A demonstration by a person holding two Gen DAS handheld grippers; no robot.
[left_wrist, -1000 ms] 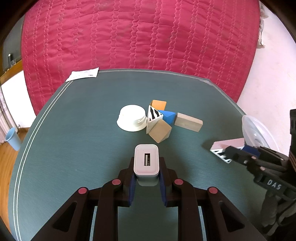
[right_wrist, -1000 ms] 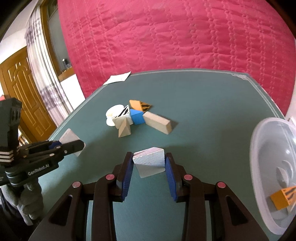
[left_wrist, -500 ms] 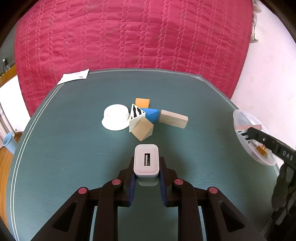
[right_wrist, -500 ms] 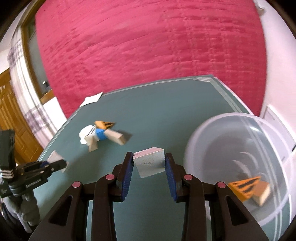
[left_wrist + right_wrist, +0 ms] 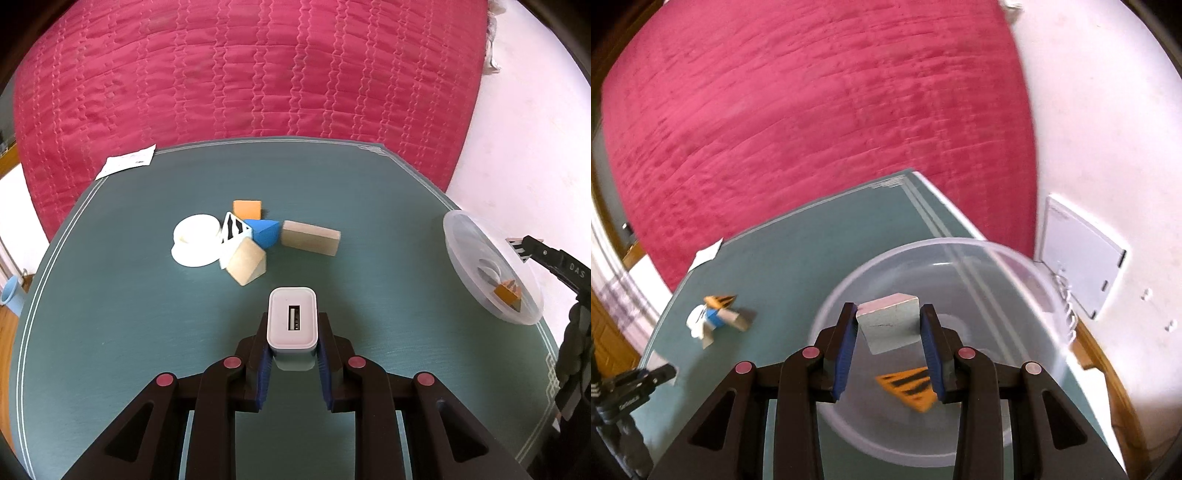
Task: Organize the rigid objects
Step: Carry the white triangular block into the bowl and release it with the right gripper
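Squeezed between the two blue pads of the left tool (image 5: pixel 293 326): a small white charger (image 5: pixel 292 317), held low over the green tabletop (image 5: pixel 147 332), port side facing up. Gripped by its two flat sides, pads touching both.

Clamped in the right tool (image 5: pixel 888 317): a pale block (image 5: pixel 889 326), tipped a little, held by two flat faces. Hanging right above the open bowl (image 5: pixel 1015 266), not yet dropped. Already down in the bowl: an orange wedge (image 5: pixel 908 384) with black stripes.

Left out in the middle of the tabletop, in one tight bunch: a white lid (image 5: pixel 194 240), a striped block (image 5: pixel 234 229), a blue wedge (image 5: pixel 266 232), an orange block (image 5: pixel 246 209), a tan wedge (image 5: pixel 247 260) and a long block (image 5: pixel 310 238). Far off at the back corner, a paper slip (image 5: pixel 127 164).

Probably hard and light, all of these, like wood and plastic. No bending, no squashing, not likely to break from a short drop. Likely smooth and a bit slippery on the charger, so keep the squeeze firm and flat on its sides. For wedges, pick two flat faces that match, not the slanted one, or out it pops. For the long block, grab across the short way.

Looks thin and light, that bowl, and close to the edge of the tabletop. Lower the block in gently; no bumping the rim.
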